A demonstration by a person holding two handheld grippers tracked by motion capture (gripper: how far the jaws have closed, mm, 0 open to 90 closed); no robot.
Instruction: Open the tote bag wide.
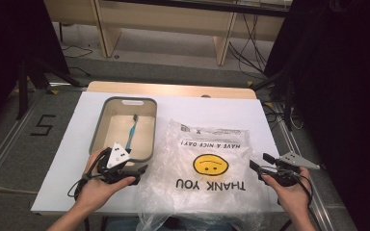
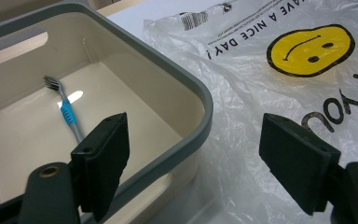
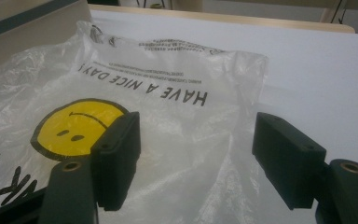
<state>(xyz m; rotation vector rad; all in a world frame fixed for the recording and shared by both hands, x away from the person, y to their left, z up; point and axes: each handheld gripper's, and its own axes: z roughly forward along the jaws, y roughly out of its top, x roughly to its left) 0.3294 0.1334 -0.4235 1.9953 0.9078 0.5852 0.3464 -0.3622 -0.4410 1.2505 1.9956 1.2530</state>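
Note:
A clear plastic bag (image 1: pixel 207 168) printed with a yellow smiley face and "THANK YOU" lies flat on the white table (image 1: pixel 265 115); the bag (image 2: pixel 279 70) also fills the right of the left gripper view, and the bag (image 3: pixel 168 121) lies ahead in the right gripper view. Left of it stands a beige bin with a grey rim (image 1: pixel 101 120), holding a blue-handled toothbrush (image 1: pixel 131 132). The toothbrush (image 2: pixel 65 109) lies on the bin floor. My left gripper (image 1: pixel 142 169) hovers open at the bin's near right corner (image 2: pixel 193 142). My right gripper (image 1: pixel 259 162) is open beside the bag's right edge, nothing between its jaws.
The table's near edge runs under both hands, and the bag hangs over it at the front. Black curtains and stands flank the table. Wooden furniture and cables lie on the floor beyond the far edge.

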